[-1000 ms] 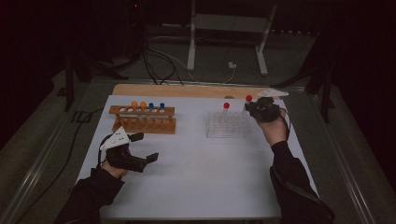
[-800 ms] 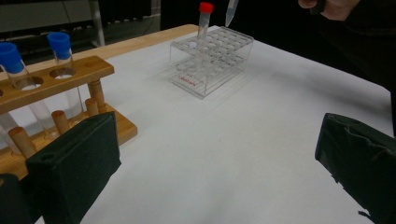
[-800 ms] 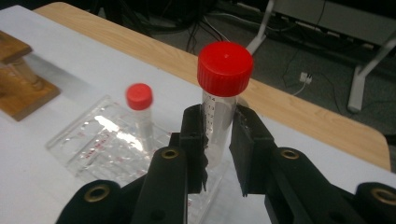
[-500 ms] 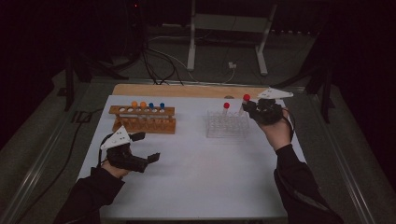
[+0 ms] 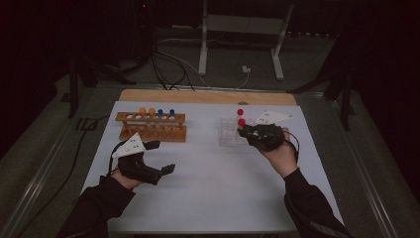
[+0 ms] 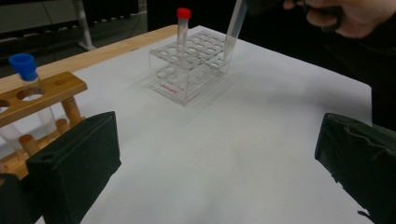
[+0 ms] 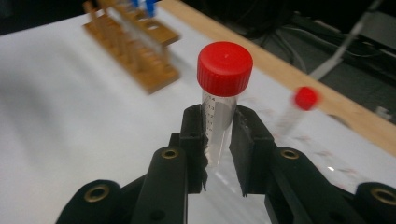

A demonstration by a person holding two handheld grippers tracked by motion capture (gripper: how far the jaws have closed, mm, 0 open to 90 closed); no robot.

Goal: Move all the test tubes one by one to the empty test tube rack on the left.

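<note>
Currently the right gripper [image 5: 246, 131] sits right of centre in the high view, over the near edge of the clear plastic rack [image 5: 232, 134]. Its jaws are clamped narrow on a red-capped tube [image 7: 221, 95]; in the right gripper view the tube stands between the two black pads, cap above them, clear graduated body pressed on both sides. In the left gripper view the same tube shows at the top of the frame, tilted, its lower tip [image 6: 229, 46] just over the rack's far holes; whether it touches the rack I cannot tell.

A second red-capped tube [image 6: 182, 25] stands upright in a back hole of that rack, upper centre of the left gripper view.

Left gripper [image 5: 161, 157] rests low at lower left of the high view, jaws wide apart, nothing between them; its pads frame bare white table sheet [image 6: 233, 140].

Wooden rack [image 5: 151, 126] is at upper left of the high view, holding two orange-capped and two blue-capped tubes. One blue-capped tube [image 6: 25, 77] shows at far left of the left gripper view. The two racks stand well apart.
</note>
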